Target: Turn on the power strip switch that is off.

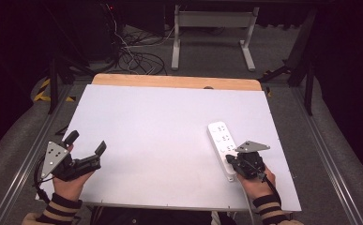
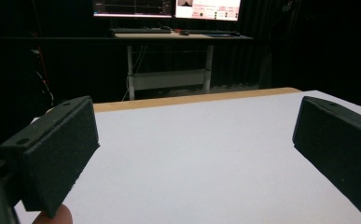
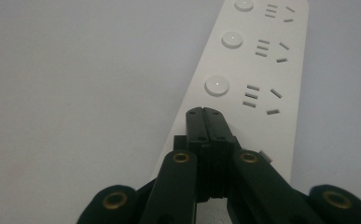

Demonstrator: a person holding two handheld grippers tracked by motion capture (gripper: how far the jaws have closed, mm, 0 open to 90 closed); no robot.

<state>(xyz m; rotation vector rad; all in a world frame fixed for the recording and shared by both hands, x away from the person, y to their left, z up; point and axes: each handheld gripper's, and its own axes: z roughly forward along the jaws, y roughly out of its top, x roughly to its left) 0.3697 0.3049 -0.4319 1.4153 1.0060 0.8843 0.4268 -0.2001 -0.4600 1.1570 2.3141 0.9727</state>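
Observation:
A white power strip lies on the right part of the white tabletop, running away from me. In the right gripper view the power strip shows round buttons beside its sockets. My right gripper is over the strip's near end. Its jaws are pressed together with nothing between them, and the right gripper has its tips just short of the nearest button. My left gripper rests at the table's left front. The left gripper has its jaws spread wide over bare tabletop.
A wooden strip edges the table's far side. Beyond it stand a grey desk frame and loose cables on the floor. Lit monitors sit on that desk. Metal rails run along both sides of the table.

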